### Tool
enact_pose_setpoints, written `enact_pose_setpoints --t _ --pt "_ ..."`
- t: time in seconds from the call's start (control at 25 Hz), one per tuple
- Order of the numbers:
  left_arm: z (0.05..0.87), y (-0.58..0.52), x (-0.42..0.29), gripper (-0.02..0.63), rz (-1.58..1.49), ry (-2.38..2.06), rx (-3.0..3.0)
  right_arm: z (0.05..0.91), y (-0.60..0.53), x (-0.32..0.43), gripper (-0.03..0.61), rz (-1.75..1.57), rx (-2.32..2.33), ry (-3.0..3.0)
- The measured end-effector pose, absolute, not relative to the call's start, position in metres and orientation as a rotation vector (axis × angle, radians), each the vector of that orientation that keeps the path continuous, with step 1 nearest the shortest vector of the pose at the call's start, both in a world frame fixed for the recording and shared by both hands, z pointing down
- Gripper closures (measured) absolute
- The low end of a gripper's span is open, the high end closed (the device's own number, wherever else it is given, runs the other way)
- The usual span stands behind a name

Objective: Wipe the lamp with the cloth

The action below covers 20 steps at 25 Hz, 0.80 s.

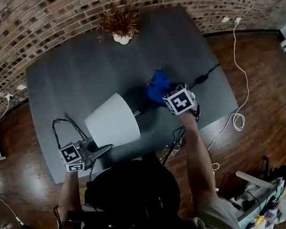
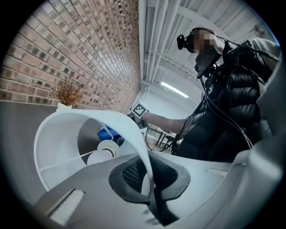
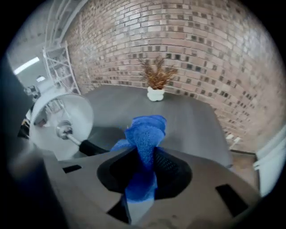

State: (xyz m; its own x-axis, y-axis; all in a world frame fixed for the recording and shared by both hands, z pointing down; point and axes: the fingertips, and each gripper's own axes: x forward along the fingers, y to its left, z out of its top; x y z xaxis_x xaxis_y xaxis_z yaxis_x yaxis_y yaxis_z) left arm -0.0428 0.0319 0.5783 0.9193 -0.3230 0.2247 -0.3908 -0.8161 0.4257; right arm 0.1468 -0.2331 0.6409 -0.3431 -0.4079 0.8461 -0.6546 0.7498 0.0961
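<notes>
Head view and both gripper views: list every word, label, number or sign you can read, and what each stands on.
None readable: no words or numbers show in any view.
Only black-and-white square patterns, not letters, on the right white marker cube and the left white marker cube.

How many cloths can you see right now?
1. The blue cloth is clamped in the right gripper, held over the table near the lamp. Another could be hidden behind it.

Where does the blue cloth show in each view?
Head view: blue cloth at centre, up-right of the lampshade.
Left gripper view: small patch seen through the lampshade, left of centre.
Right gripper view: centre, pinched between the fingers.
Shared landmark: potted dried plant.
</notes>
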Motion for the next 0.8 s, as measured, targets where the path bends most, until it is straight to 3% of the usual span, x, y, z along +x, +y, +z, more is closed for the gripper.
enact_pose_setpoints --t 0.16,0.32,0.44,0.6,0.72,0.8 --pt "0.58 0.033 -0.043 0.612 0.202 -0.515 2.611 0.594 -0.251 0.172 0.483 0.246 1.01 -2.006" --pt "0.578 0.032 -0.045 0.612 0.187 -0.529 2.603 0.571 -0.197 0.099 0.483 0.317 0.789 -2.279" --pt "0.579 0.033 -0.044 0.612 0.199 -0.515 2.607 0.615 -0.146 0.064 0.483 0.344 0.609 -2.287" --pt "0.583 0.04 -0.04 0.612 0.223 -0.485 2.605 0.654 -0.159 0.099 0.482 0.351 0.77 -2.152" --pt "0.583 0.044 -0.036 0.612 0.237 -0.459 2.618 0.635 -0.185 0.137 0.483 0.204 0.917 -2.003" --pt "0.586 0.046 -0.036 0.612 0.251 -0.453 2.621 0.616 -0.181 0.122 0.483 0.238 0.844 -2.081"
